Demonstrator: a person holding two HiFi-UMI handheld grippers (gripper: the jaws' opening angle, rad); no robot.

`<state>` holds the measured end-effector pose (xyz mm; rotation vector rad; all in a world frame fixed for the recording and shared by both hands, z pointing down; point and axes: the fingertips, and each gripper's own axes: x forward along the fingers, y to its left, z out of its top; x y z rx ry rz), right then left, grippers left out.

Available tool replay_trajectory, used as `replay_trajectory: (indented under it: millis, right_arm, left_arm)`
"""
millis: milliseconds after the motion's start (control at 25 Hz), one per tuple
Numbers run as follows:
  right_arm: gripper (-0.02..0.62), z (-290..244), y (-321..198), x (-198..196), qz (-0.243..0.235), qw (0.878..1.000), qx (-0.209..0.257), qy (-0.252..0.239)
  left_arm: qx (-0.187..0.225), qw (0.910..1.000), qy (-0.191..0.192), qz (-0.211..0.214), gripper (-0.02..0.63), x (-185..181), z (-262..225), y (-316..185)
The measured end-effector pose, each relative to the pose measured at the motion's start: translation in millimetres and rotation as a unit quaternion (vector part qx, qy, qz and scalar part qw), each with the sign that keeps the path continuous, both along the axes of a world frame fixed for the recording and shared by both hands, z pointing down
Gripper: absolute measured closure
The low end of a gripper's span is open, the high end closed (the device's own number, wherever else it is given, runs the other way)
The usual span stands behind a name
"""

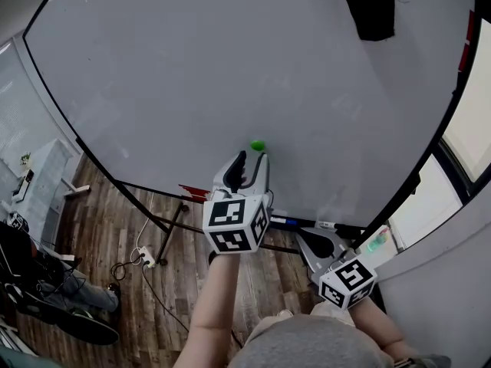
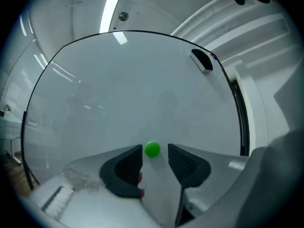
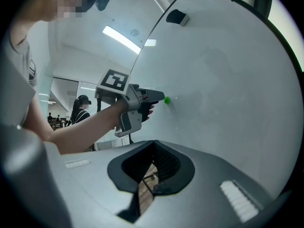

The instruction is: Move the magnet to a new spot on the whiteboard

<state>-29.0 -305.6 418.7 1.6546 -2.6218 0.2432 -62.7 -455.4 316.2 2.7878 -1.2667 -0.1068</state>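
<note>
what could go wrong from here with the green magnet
The left gripper has its jaws open on either side of the magnet on the whiteboard, not touching it. Closing off-centre could nudge the small magnet sideways along the board. A shallow pinch at the tips may let it slip and drop.

Green magnet (image 2: 152,149), pale grey whiteboard (image 2: 142,80), black-and-white patterned cube (image 1: 235,223), brown plank floor (image 1: 100,209).

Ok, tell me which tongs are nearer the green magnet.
Left. Left tongs are open right at the green magnet; right tongs hang lower, well away to its right.
</note>
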Motion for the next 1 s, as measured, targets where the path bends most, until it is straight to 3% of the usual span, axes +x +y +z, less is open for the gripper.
replay_trajectory:
  millis: [760, 1000]
  right_arm:
    - [0.606, 3.3, -2.5, 10.3, -0.016, 1.0, -0.012, 0.003]
    - [0.606, 2.9, -5.8, 8.5, -0.027, 1.0, -0.009, -0.003]
  left_arm:
    - [-0.004, 0.9995, -0.017, -0.026, 0.42, 20.6, 6.7, -24.0]
    - [0.0, 0.9989, -0.018, -0.043, 0.474, 16.5, 6.2, -25.7]
